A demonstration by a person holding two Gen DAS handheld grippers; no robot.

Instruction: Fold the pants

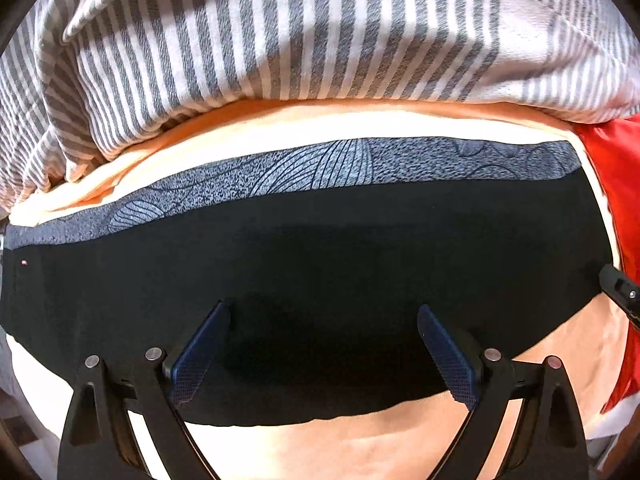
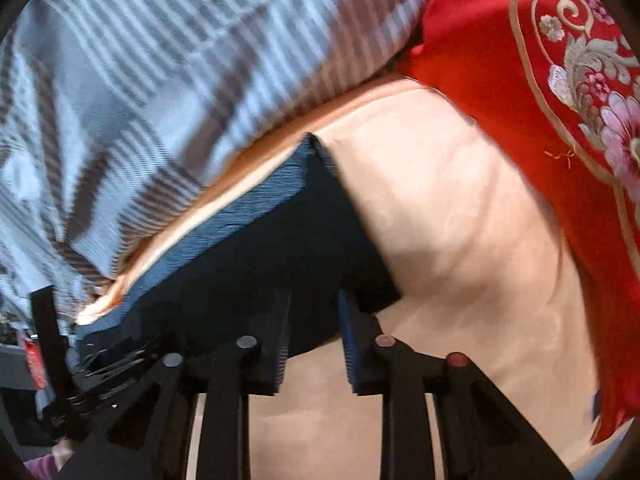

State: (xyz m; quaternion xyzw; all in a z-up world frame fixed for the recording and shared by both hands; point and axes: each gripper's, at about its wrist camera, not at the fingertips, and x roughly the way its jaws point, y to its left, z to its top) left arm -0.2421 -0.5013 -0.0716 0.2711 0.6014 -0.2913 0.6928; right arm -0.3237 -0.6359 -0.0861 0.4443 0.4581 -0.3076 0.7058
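A peach-coloured bed sheet (image 1: 360,448) covered the bed and carried everything in view. At the far left and across the back lay a rumpled grey-and-white striped duvet (image 1: 240,48), its lower edge resting on the sheet just behind the garment. In front of it, the black folded pants (image 1: 320,248) lay flat on the sheet, with a blue-grey patterned waistband (image 1: 304,168) running along their far edge, nearest the duvet.

The left hand-held gripper (image 1: 323,354) hovered low over the near half of the pants with its two blue-padded fingers (image 1: 200,352) spread wide apart and nothing between them; whether the pads touched the cloth could not be told. Further right, at the right-hand end of the garment, the right hand-held gripper (image 2: 313,344) sat at the near corner of the pants (image 2: 280,248), its fingers drawn closer together but still with a gap between them, the black edge lying at that gap; a grip on the cloth could not be confirmed in the blurred right wrist view. At the far right, a red satin pillow embroidered with pink and white flowers (image 2: 520,80) rested on the sheet, apart from the pants.
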